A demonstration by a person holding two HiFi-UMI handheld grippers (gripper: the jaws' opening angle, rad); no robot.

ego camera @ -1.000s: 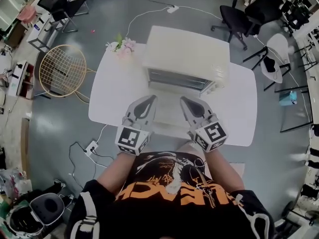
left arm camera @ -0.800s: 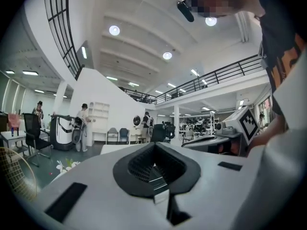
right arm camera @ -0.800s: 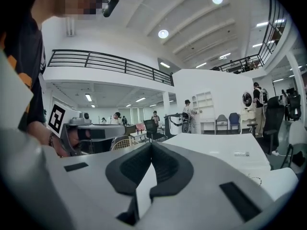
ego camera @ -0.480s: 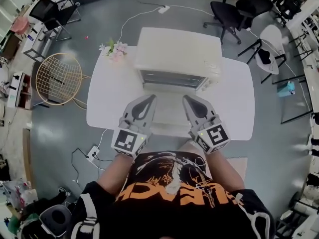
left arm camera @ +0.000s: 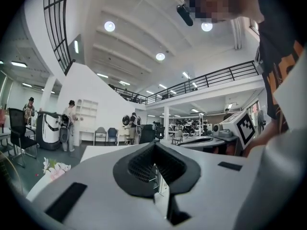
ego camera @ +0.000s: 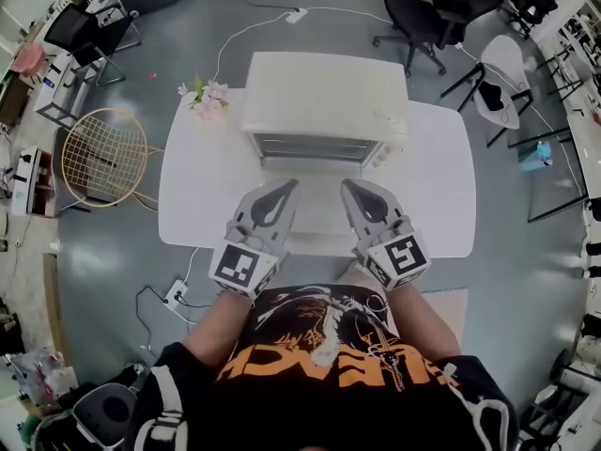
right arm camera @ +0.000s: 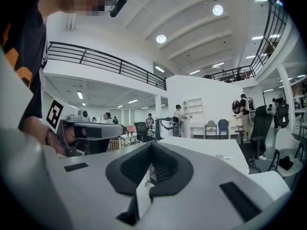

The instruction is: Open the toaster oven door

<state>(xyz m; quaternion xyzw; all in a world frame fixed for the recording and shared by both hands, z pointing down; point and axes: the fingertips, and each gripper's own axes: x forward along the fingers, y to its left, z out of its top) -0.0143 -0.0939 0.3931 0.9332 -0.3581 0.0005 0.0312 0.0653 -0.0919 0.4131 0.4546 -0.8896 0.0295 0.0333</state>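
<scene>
A white toaster oven (ego camera: 324, 97) stands at the far side of a white table (ego camera: 432, 195); its front (ego camera: 315, 148) shows as a dark strip facing me. My left gripper (ego camera: 285, 188) and right gripper (ego camera: 349, 188) hover side by side just short of that front, touching nothing. In the left gripper view the left gripper (left arm camera: 154, 150) has its jaws meeting at the tip with nothing between them. The right gripper (right arm camera: 151, 150) looks the same in its own view. Each gripper's body hides the oven from its own camera.
Pink flowers (ego camera: 202, 95) lie at the table's far left corner. A yellow wire chair (ego camera: 101, 158) stands left of the table, a black office chair (ego camera: 427, 17) and a round white side table (ego camera: 502, 87) behind. A power strip (ego camera: 175, 296) lies on the floor.
The head view has shifted, so table and oven sit a little further left and higher in it. Both grippers stay shut and keep nearly the same place in front of the oven.
</scene>
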